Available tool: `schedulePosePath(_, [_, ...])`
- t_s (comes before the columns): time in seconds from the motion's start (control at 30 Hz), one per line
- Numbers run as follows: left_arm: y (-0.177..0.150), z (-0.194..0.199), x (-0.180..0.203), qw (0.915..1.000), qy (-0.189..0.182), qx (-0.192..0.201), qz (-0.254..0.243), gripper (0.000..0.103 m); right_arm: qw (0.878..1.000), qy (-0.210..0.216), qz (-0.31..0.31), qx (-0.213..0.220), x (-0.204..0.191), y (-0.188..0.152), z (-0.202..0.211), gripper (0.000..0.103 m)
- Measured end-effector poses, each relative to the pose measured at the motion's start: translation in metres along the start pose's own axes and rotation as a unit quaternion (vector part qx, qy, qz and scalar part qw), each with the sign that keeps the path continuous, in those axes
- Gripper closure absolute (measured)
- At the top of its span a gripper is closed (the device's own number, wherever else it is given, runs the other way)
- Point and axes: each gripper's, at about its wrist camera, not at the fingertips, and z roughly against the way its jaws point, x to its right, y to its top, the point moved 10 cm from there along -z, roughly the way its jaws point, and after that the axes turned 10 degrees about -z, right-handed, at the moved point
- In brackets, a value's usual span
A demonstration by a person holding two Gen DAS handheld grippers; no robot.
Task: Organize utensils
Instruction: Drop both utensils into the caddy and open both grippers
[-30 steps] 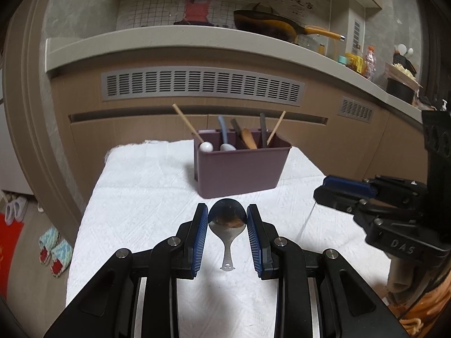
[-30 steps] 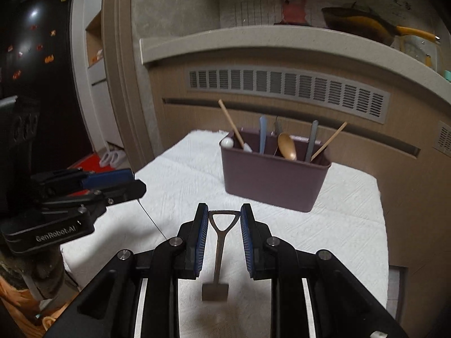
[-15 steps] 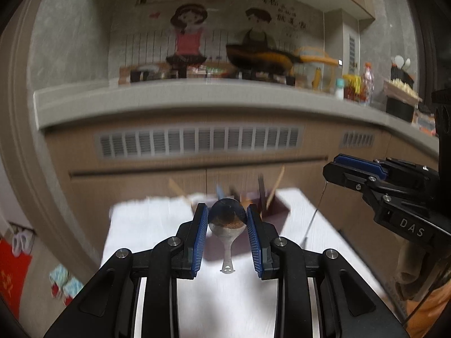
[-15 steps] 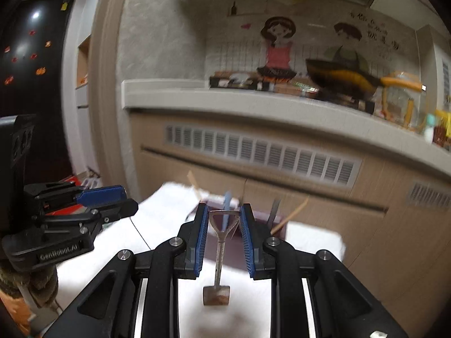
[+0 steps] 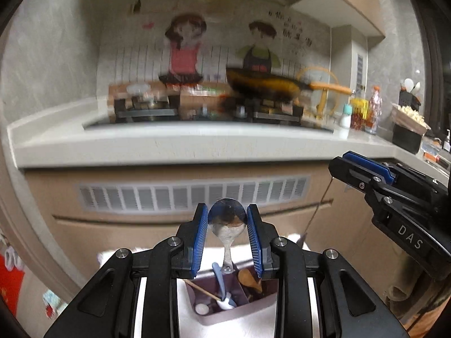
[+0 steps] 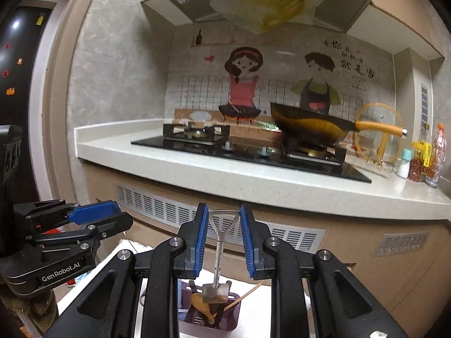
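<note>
1. left gripper (image 5: 227, 240) is clamped on a metal spoon (image 5: 227, 221), its blue pads pressing the two sides of the round bowl while the handle hangs down toward the camera

2. right gripper (image 6: 222, 242) is clamped on a small shovel-shaped spoon (image 6: 218, 253), pads on the outer edges of its triangular loop handle, the flat blade hanging low and near

3. both pieces look like thin, stiff, light steel; polished metal is likely slippery, and the round bowl gives the left pads only narrow curved edges to press, so that spoon could pivot or slide if swung; the loop handle on the right offers straighter sides and seems the surer hold

4. each hangs above the purple utensil holder (image 5: 239, 309), which sits below on a white cloth (image 5: 262, 324) and already carries a wooden spoon (image 5: 249, 278), a blue-handled spoon (image 5: 221, 287) and a thin wooden stick (image 5: 201, 290) in divided sections

5. beyond, far across the scene, a counter (image 6: 253, 180) with a wok (image 6: 313, 126) on the stove

6. dropping them handle or blade first into a section should be gentle; nothing here looks fragile
</note>
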Motion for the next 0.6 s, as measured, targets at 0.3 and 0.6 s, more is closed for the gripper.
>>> schedulePosePath(0.3, [-0.096, -0.097, -0.005, 0.9907, -0.013, -0.129, 0.041, 0.074, 0.991, -0.005, -0.039, -0.128, 0.016, -0.105, -0.090, 0.082])
schedulePosePath(0.6, [-0.137, -0.112, -0.003, 0.9903, 0.023, -0.131, 0.041, 0.061, 0.975, 0.008, -0.076, -0.207, 0.027, -0.181, -0.114, 0.076])
